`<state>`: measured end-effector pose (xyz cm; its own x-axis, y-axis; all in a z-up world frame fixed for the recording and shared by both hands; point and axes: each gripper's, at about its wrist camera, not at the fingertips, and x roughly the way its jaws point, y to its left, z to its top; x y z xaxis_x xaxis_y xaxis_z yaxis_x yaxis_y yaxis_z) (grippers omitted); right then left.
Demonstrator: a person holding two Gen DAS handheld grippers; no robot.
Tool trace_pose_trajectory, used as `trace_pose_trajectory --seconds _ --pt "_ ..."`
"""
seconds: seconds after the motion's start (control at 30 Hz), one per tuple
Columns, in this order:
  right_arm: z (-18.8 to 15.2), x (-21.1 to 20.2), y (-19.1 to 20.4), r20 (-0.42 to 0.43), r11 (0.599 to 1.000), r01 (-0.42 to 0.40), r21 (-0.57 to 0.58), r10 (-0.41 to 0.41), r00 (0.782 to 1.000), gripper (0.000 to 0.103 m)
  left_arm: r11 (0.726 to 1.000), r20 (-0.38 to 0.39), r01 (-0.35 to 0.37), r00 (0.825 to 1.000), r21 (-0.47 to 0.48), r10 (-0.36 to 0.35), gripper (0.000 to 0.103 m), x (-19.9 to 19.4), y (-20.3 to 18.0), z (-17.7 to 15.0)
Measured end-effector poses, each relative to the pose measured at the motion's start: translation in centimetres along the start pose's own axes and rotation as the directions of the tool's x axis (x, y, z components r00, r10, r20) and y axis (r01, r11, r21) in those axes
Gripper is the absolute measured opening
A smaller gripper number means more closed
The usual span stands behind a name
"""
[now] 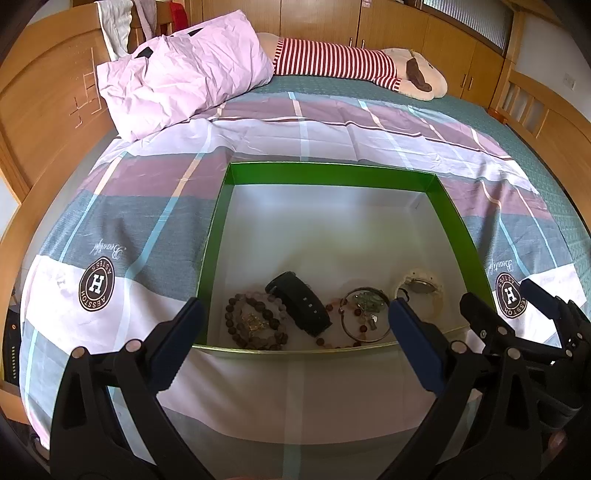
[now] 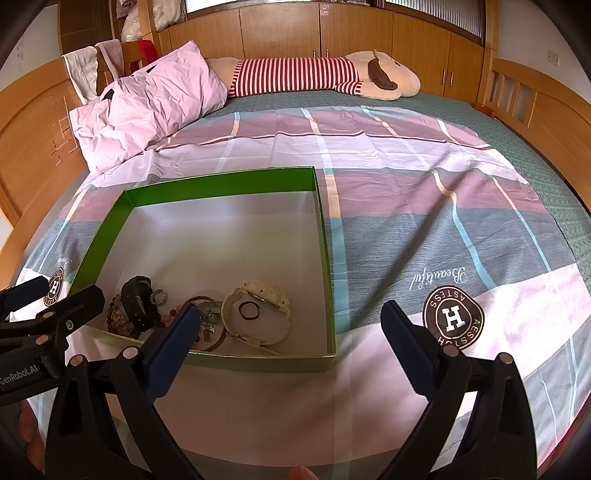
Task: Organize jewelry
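A shallow green box (image 1: pixel 332 170) (image 2: pixel 221 182) with a white floor lies on the bed. Along its near edge lie a dark bead bracelet (image 1: pixel 255 326), a black watch (image 1: pixel 299 302) (image 2: pixel 136 297), a metal bangle with charms (image 1: pixel 365 314) (image 2: pixel 208 317) and a cream watch (image 1: pixel 419 288) (image 2: pixel 258 310). My left gripper (image 1: pixel 295 317) is open and empty, just short of the box's near edge. My right gripper (image 2: pixel 291 321) is open and empty, over the box's near right corner; it also shows in the left wrist view (image 1: pixel 517 306).
A plaid bedspread (image 2: pixel 424 206) covers the bed. A pink pillow (image 1: pixel 184 70) and a striped plush toy (image 1: pixel 351 62) lie at the far side. A wooden headboard (image 1: pixel 44 110) stands left and wooden cabinets (image 2: pixel 332 33) behind.
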<state>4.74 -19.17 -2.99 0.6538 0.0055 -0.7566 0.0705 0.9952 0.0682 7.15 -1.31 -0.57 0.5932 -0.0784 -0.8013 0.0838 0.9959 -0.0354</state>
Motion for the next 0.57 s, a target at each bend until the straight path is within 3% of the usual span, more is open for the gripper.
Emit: trace_pose_trajectory --seconds 0.57 --pt "-0.02 0.01 0.00 -0.005 1.000 0.003 -0.002 -0.003 1.000 0.098 1.000 -0.028 0.014 0.999 -0.013 -0.015 0.101 0.42 0.11 0.12"
